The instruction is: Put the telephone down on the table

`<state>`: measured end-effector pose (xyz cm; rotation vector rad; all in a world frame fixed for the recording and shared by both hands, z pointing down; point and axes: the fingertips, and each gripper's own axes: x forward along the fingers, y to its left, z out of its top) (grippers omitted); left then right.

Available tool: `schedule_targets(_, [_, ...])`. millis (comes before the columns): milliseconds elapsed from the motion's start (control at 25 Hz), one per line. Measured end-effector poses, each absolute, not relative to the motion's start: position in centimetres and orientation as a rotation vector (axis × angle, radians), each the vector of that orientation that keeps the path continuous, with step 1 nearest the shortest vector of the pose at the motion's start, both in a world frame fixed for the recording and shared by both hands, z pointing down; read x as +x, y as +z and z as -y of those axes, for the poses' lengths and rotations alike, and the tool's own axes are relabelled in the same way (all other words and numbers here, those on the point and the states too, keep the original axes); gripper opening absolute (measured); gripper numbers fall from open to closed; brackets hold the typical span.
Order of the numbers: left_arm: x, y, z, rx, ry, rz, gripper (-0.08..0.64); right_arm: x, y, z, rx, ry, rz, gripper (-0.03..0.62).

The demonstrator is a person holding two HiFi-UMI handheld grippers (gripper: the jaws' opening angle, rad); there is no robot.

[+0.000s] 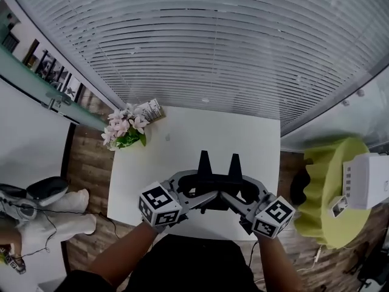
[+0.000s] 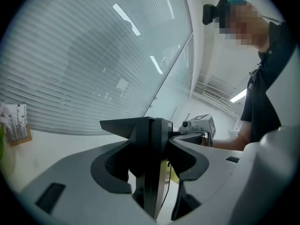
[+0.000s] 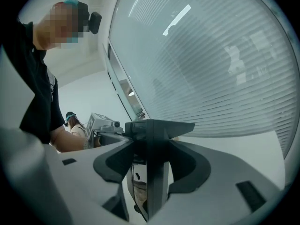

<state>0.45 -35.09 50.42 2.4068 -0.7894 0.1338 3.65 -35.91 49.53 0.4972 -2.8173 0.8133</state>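
The black telephone (image 1: 219,174) hangs just above the near part of the white table (image 1: 182,145), its two pointed feet aimed away from me. My left gripper (image 1: 204,188) is shut on its left end and my right gripper (image 1: 234,190) on its right end. In the left gripper view the telephone (image 2: 151,149) stands edge-on between the grey jaws, which press on both its faces. In the right gripper view the telephone (image 3: 154,163) is clamped the same way. Each gripper view shows the other gripper's marker cube behind it.
A bunch of pink flowers (image 1: 124,129) and a small printed box (image 1: 150,109) sit at the table's far left corner. A yellow-green round stand (image 1: 334,205) with a white device (image 1: 368,178) is to the right. Slatted blinds run behind the table; white shoes (image 1: 61,208) are on the floor at left.
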Motion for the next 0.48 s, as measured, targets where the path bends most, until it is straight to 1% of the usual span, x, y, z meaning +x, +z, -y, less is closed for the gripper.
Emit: schedule_targets(480, [2.4,59.3,40.0,2.238,0.142,0.719,0.243,5.8,58.5,41.0,0.518,1.071,2.667,0.245])
